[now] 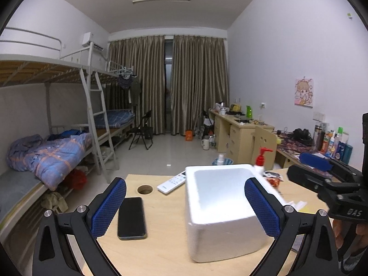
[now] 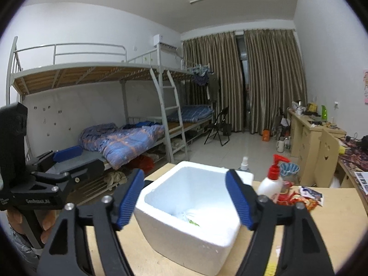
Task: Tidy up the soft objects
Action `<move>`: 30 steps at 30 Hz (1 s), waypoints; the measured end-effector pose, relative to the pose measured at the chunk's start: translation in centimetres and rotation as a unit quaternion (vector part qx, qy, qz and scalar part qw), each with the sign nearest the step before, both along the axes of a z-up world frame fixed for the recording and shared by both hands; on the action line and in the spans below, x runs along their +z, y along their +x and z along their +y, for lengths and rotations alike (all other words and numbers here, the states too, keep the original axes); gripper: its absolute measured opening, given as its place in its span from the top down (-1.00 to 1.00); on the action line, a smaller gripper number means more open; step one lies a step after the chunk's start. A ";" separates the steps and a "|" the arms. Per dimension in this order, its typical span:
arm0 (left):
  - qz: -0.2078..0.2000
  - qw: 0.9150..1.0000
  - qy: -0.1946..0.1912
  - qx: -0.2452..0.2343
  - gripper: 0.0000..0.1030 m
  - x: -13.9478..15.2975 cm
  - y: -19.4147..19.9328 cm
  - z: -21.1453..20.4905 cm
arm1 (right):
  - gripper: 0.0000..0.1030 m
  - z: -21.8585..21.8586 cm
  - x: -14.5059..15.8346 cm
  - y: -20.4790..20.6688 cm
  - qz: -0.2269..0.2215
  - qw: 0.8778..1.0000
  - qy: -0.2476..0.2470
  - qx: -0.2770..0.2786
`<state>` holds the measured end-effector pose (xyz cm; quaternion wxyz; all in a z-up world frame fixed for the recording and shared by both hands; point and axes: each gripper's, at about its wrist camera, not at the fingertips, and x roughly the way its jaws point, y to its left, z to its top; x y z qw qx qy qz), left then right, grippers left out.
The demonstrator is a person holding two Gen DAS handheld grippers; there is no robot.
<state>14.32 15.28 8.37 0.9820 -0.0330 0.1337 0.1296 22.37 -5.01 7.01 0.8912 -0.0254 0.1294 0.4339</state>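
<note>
Two grippers, the left gripper point(image 1: 185, 207) and the right gripper point(image 2: 184, 199), hang with jaws spread wide and grasping nothing, both framing a white foam box point(image 2: 188, 209) at lower centre of each view. Something pale and green lies inside it, too blurred to name. In the left view, a black phone point(image 1: 131, 218) and a white remote point(image 1: 172, 181) lie left of the box on the wooden table point(image 1: 165, 241), a red-capped pump bottle point(image 2: 271, 180) stands right of it, and "DAS" is printed on the right gripper's body at the right edge.

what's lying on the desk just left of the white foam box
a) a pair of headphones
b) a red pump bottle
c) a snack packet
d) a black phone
d: in the left wrist view a black phone lies flat on the desk, just left of the white foam box.
</note>
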 end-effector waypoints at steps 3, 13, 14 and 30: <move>-0.004 1.000 -0.001 -0.009 -0.99 0.3 -1.0 -1.3 | -0.76 -1.5 0.6 -1.1 -0.011 1.000 0.009 -0.011; -0.020 0.999 0.015 -0.020 -0.99 1.6 -4.5 -6.0 | -1.00 -6.4 1.9 -4.8 -0.034 0.998 0.029 -0.042; -0.022 0.999 0.017 -0.023 -0.99 1.7 -4.8 -6.5 | -1.00 -6.7 2.0 -5.2 -0.036 0.998 0.029 -0.044; -0.049 0.997 0.024 -0.061 -0.99 1.9 -10.6 -10.9 | -1.00 -10.6 0.5 -10.4 -0.070 0.994 0.042 -0.066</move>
